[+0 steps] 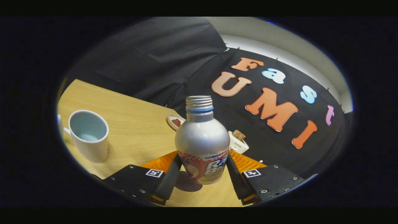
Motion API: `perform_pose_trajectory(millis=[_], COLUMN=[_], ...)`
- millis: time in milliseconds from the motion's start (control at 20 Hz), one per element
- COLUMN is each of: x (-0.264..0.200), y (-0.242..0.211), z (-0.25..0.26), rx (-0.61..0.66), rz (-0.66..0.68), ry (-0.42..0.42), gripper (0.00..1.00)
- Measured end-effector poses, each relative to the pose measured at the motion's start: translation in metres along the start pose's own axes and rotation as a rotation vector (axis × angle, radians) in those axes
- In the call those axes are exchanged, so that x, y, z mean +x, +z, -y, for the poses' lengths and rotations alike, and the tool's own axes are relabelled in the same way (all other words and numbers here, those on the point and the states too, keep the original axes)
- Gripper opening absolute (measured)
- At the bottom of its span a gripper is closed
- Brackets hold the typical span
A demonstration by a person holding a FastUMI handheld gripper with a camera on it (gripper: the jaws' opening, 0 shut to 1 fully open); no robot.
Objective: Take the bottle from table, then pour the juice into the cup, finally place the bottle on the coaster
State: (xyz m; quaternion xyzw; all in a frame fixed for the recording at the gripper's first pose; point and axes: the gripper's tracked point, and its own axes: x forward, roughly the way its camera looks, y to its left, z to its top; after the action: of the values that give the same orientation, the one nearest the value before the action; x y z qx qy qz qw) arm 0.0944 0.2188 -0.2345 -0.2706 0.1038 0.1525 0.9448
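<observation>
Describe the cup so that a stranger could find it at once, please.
Start at the wooden table. The bottle stands between the gripper fingers, which press its sides; the cup stands apart, off to its left. It is the white mug with a handle and a pale blue inside.

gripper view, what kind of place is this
Likely a staged demo booth, not a home: a wooden table backed by black cloth, with a mug and an open bottle laid out. The gripper holds the bottle, tilted.

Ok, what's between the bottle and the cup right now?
Only bare table, as the gripper view shows. The bottle sits between the gripper fingers, which appear to press its sides; the cup stands apart.
</observation>
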Motion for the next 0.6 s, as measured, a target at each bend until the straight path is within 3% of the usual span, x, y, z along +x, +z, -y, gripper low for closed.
perform_pose_trajectory(millis=[600], x=[0.021], y=[-0.036], z=[0.03], rx=[0.491], rz=[-0.121], ry=[0.051], gripper=[0.78])
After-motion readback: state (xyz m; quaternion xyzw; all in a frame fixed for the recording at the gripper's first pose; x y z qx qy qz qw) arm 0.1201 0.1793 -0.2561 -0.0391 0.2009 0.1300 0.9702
